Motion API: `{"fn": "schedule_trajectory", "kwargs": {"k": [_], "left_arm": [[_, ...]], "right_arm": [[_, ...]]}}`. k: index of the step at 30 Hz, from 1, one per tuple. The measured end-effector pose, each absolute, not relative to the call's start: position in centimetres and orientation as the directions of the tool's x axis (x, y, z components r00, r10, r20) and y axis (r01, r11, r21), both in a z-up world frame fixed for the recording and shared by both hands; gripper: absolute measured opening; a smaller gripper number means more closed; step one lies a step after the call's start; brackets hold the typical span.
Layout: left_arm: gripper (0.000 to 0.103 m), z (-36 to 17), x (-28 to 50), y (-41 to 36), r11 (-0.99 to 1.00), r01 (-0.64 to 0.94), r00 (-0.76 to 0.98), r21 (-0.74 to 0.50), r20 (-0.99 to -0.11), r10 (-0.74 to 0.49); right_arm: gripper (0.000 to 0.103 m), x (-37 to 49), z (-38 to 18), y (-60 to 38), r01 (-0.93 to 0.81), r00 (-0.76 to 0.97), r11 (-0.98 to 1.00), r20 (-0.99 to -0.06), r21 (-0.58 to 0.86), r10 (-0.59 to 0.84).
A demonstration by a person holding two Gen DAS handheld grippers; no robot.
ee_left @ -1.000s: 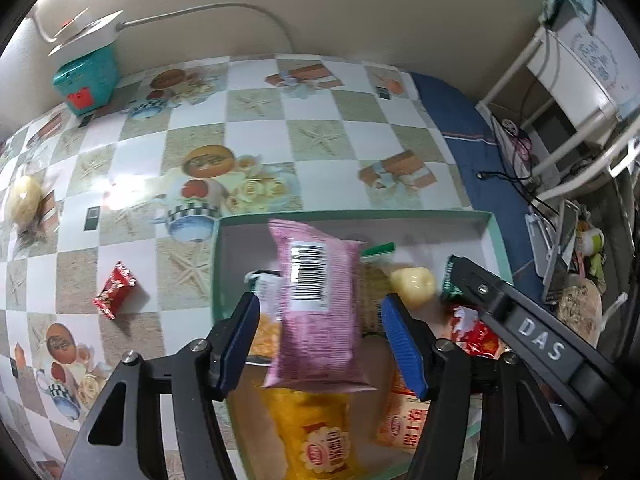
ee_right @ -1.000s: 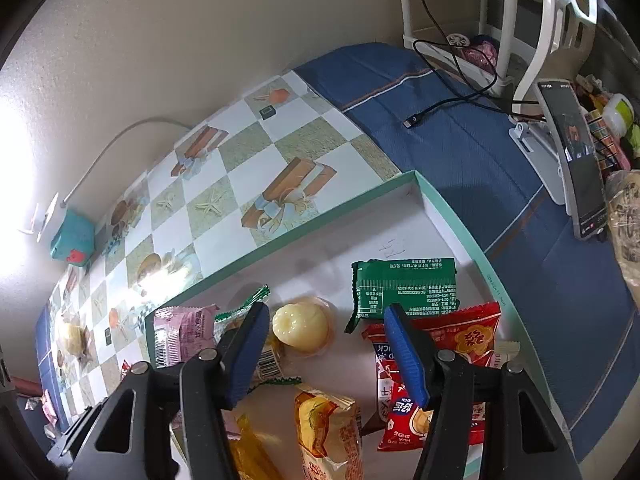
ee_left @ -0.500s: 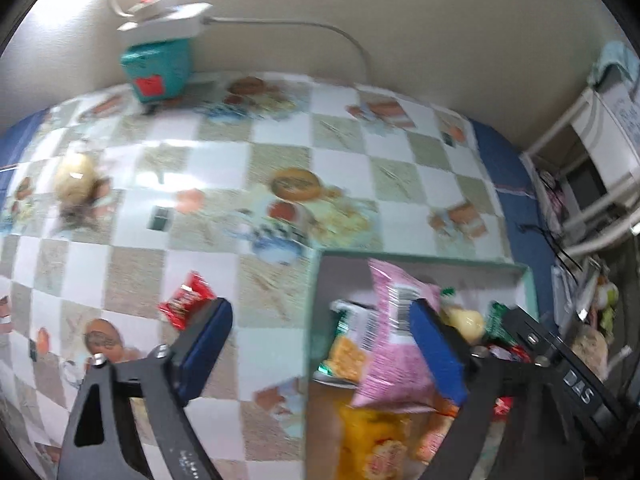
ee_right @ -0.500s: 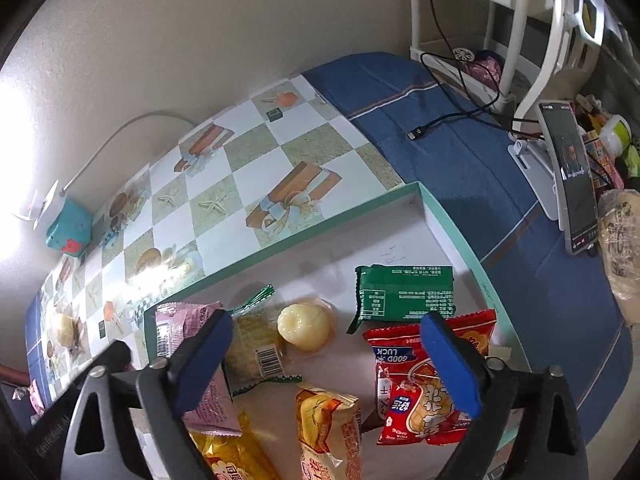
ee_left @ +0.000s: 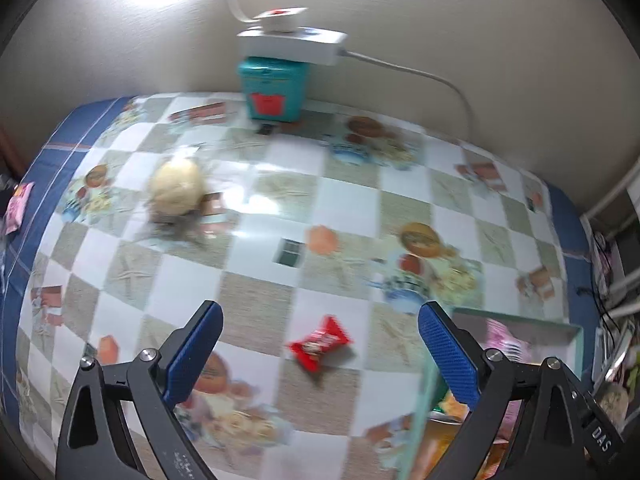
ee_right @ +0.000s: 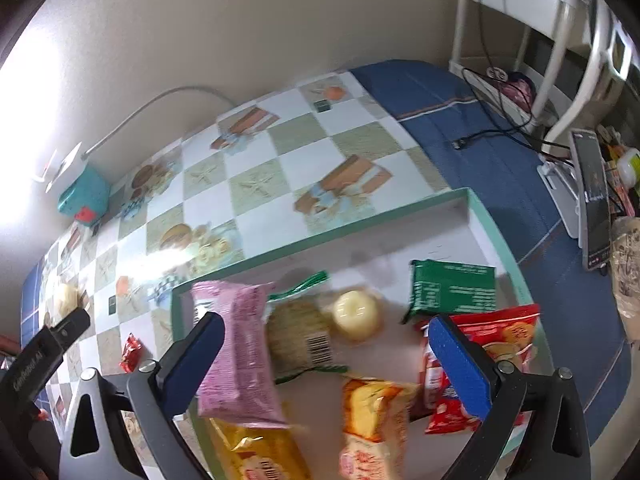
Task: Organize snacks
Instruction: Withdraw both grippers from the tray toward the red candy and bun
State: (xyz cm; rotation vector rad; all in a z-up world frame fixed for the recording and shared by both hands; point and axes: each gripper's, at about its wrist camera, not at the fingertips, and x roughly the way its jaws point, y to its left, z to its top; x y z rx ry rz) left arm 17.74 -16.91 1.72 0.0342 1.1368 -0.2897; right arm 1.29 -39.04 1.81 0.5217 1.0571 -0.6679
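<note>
Swung left off the box (ee_left: pixel 516 318), the left gripper (ee_left: pixel 320 354) now hangs with jaws spread and empty over a red candy (ee_left: pixel 319 345) on the worktop (ee_left: pixel 260 292). Right gripper (ee_right: pixel 324 360), jaws spread, hovers over the pink packet (ee_right: pixel 240 356) lying in the box; farther left sits a pale bun (ee_left: pixel 176 192).

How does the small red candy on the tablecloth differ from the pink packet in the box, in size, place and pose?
The red candy is much smaller than the pink packet. The red candy lies outside the green-rimmed box on the checkered tablecloth; the pink packet is inside the box. The red candy lies alone, touching no other snack; the pink packet rests partly on a yellow packet. Both are sealed wrapped snacks, and neither hand-held gripper holds them.
</note>
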Motion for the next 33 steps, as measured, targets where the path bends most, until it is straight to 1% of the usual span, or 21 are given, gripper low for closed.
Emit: {"fn": "schedule_trajectory", "kwargs": {"k": [10,22,28,33], "left_arm": [[0.098,1.3,20.9,-8.5,0.994,0.077,0.414,-0.08,-0.904,-0.104],[0.098,1.6,22.6,-0.9,1.0,0.001,0.421,0.005,-0.907,0.004],[0.098,1.2,23.1,1.2,1.0,-0.026,0.406,-0.002,-0.914,0.008],[0.098,0.1,23.4,1.8,0.999,-0.025,0.377,-0.03,-0.926,-0.018]], "right_arm": [[0.103,4.8,2.2,-33.6,0.618,0.368,0.784,-0.905,0.064,-0.216],[0.103,8.5,2.2,-26.7,0.5,0.417,0.862,-0.895,0.082,-0.157],[0.103,10.3,1.7,-23.2,0.423,0.451,0.901,-0.885,0.099,-0.115],[0.103,11.5,0.0,-21.6,0.379,0.446,0.918,-0.892,0.115,-0.072]]}}
